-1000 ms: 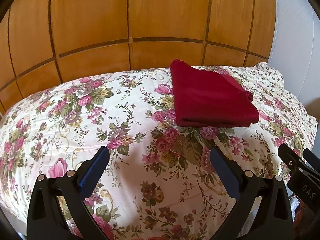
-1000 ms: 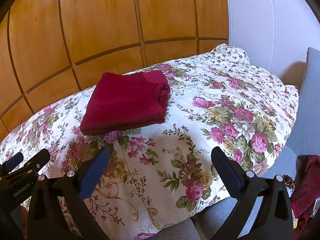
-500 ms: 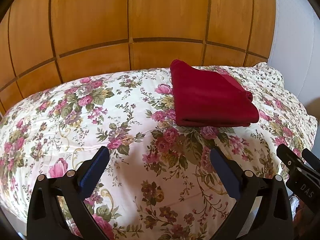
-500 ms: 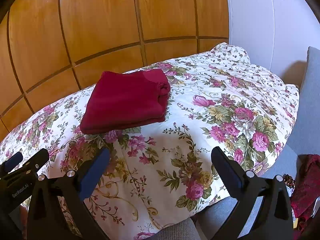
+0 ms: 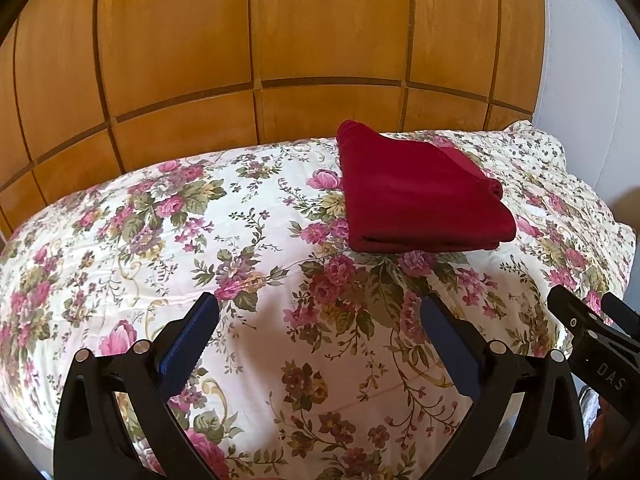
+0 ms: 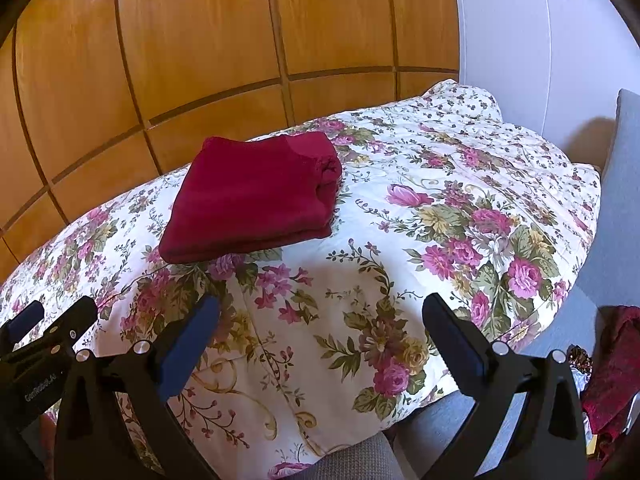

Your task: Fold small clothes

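A folded dark-red fabric garment (image 5: 420,196) lies on the floral quilted bed (image 5: 256,240), while the left hand-held gripper (image 5: 320,316) and right hand-held gripper (image 6: 320,316) hover wide apart, empty.

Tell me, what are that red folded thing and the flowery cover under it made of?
The red folded garment looks like soft matte knit or fleece: no sheen, thick rounded folds. The floral quilt seems printed cotton, padded, judging by its stitched lines and puffiness. Neither is certain from sight alone.
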`<action>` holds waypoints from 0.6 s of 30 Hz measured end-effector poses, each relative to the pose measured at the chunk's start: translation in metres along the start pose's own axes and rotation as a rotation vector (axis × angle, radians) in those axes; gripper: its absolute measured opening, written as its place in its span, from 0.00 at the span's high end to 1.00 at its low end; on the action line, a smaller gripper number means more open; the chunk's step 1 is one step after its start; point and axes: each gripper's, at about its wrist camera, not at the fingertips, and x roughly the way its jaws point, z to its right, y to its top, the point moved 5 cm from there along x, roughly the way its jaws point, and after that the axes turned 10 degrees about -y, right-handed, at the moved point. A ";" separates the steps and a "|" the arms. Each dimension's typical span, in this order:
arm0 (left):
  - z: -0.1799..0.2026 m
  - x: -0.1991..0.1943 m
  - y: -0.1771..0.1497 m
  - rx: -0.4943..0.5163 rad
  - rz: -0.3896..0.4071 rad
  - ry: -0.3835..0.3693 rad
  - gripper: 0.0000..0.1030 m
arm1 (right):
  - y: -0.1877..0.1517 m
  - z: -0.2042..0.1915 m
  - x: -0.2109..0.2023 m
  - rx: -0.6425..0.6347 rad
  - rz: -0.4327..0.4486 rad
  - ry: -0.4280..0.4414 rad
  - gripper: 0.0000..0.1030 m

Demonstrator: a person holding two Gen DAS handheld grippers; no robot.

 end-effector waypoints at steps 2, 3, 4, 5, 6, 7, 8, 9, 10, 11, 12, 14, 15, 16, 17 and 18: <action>0.000 -0.001 0.000 0.007 0.008 0.001 0.03 | 0.000 0.000 0.000 -0.001 0.001 0.001 0.02; 0.001 -0.002 0.001 0.009 0.013 0.003 0.03 | 0.000 0.000 0.000 0.000 0.000 0.000 0.02; 0.001 -0.003 0.001 0.013 0.018 0.002 0.03 | 0.000 0.000 0.000 -0.001 -0.001 0.000 0.02; 0.002 -0.003 0.001 0.016 0.020 0.000 0.03 | 0.000 0.000 0.000 0.000 -0.001 0.000 0.02; 0.003 -0.004 0.001 0.023 0.020 0.000 0.03 | 0.000 0.000 0.000 0.000 -0.001 0.001 0.02; 0.003 -0.004 0.001 0.031 0.019 0.000 0.03 | -0.001 -0.001 0.000 0.000 -0.002 0.000 0.02; 0.004 -0.004 0.001 0.037 0.017 0.000 0.03 | -0.001 -0.001 0.000 0.001 -0.001 -0.001 0.02; 0.005 -0.004 0.001 0.040 0.017 0.000 0.03 | 0.000 -0.001 0.000 0.001 0.001 0.000 0.02; 0.005 -0.003 0.001 0.041 0.016 -0.001 0.03 | 0.000 0.000 0.000 0.000 0.000 0.001 0.02; 0.005 -0.003 0.001 0.042 0.015 -0.002 0.03 | -0.001 -0.001 0.001 -0.001 -0.001 0.001 0.02; 0.006 -0.003 0.000 0.041 0.013 -0.003 0.03 | -0.001 -0.001 0.000 0.000 0.000 -0.001 0.02; 0.006 -0.002 -0.001 0.041 0.008 -0.005 0.03 | -0.001 -0.001 0.000 0.000 -0.001 0.001 0.02; 0.006 -0.002 -0.001 0.040 0.008 -0.002 0.03 | -0.001 -0.001 0.000 0.000 -0.002 -0.001 0.02; 0.007 -0.002 -0.001 0.040 0.009 -0.002 0.03 | -0.001 -0.001 0.001 -0.001 -0.003 -0.001 0.02; 0.007 -0.002 -0.002 0.039 0.012 -0.001 0.03 | -0.001 -0.001 0.001 0.000 -0.003 0.000 0.02; 0.006 -0.002 -0.001 0.039 0.014 0.002 0.03 | -0.001 -0.001 0.001 -0.001 -0.004 0.001 0.02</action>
